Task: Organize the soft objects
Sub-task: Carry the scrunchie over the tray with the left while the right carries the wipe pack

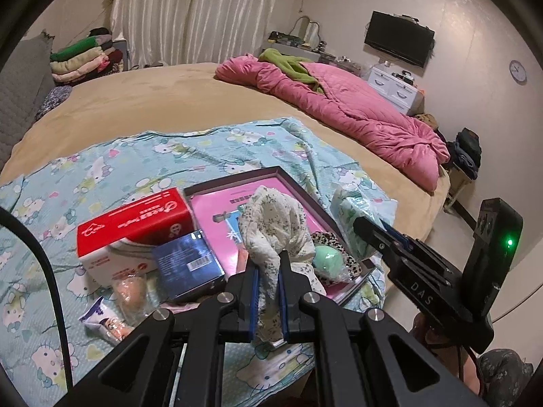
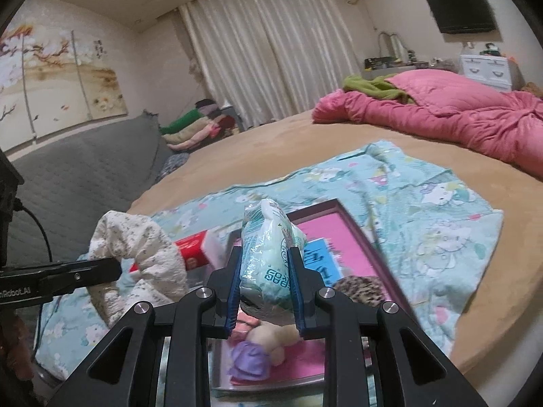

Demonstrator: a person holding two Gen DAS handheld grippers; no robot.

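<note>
My left gripper (image 1: pixel 268 264) is shut on a white floral cloth (image 1: pixel 275 224), which bunches up above the blue pads; the same cloth (image 2: pixel 135 247) shows at the left of the right wrist view. My right gripper (image 2: pixel 266 264) is shut on a pale green tissue pack (image 2: pixel 268 251), held above the dark-framed tray (image 2: pixel 359 234). From the left wrist view, that pack (image 1: pixel 353 210) sits at the right gripper's tip. The tray (image 1: pixel 237 178) has a pink base and holds a mint ball (image 1: pixel 327 259) and a leopard-print item (image 1: pixel 342 247).
A red and white box (image 1: pixel 135 227), a dark blue box (image 1: pixel 186 268) and small packets (image 1: pixel 101 318) lie on the cat-print sheet (image 1: pixel 101 169). A purple and beige plush (image 2: pixel 261 349) lies in the tray. A pink quilt (image 1: pixel 356 115) and folded clothes (image 1: pixel 85 57) sit further back.
</note>
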